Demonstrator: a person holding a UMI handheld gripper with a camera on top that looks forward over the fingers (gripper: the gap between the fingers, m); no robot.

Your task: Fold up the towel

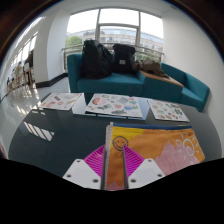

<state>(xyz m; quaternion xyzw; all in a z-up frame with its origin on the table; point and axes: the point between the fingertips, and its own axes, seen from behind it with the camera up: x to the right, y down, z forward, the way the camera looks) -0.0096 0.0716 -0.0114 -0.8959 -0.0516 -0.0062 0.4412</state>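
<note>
An orange towel [172, 152] with a smiley face and pale patterns lies on a dark table [60, 140] just ahead of my fingers and spreads off to the right. A raised fold of the towel runs back between my fingers. My gripper [115, 172] is shut on this fold, with the magenta pads [95, 160] pressing on it from both sides. The part of the towel under the gripper is hidden.
Beyond the dark table stand three low white tables [117, 104] with patterned tops. Behind them is a teal sofa [170, 80] with black bags [108, 58] on it, in front of large windows. A bright floor lies to the left.
</note>
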